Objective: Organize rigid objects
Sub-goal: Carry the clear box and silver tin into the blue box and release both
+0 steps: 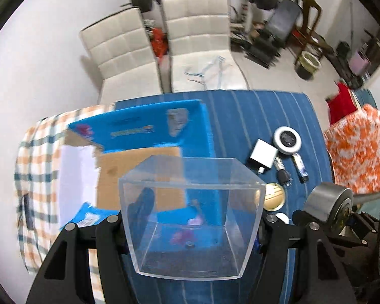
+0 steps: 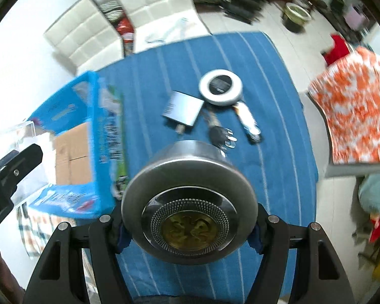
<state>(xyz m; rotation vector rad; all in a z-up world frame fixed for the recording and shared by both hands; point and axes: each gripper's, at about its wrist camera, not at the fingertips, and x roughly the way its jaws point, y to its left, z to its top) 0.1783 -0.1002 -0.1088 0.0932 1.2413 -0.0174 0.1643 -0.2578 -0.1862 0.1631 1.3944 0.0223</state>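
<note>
My left gripper (image 1: pixel 190 221) holds a clear plastic box (image 1: pixel 190 212). Its two fingers press on the sides of the box near the bottom, and the open top faces away from me. The box is up in the air, above the blue striped cloth (image 1: pixel 253 116) on the table. I can see right through its walls.

My right gripper (image 2: pixel 188 225) squeezes a round metal tin (image 2: pixel 187 202). The tin lies on its side between the fingers, so its flat end with a gold picture in the middle looks at me. It too is up off the table. In the left view the same tin (image 1: pixel 328 204) shows at the right, close beside my clear box.

Down on the blue cloth there is a big blue cardboard box (image 2: pixel 88 136) with its flaps open and brown inside. It sits at the left edge of the cloth. Farther right lie some small things, close together: a white ring with a dark middle (image 2: pixel 220 87), a flat grey block with a plug (image 2: pixel 182 110), a dark key with a small bunch of silver things (image 2: pixel 221 135), and a long thin thing (image 2: pixel 248 122) that is too blurry for me to name, maybe a pocket knife. A gold round lid (image 1: pixel 273 196) lies on the cloth just behind my clear box.

Two white chairs (image 1: pixel 164 40) stand past the table.
</note>
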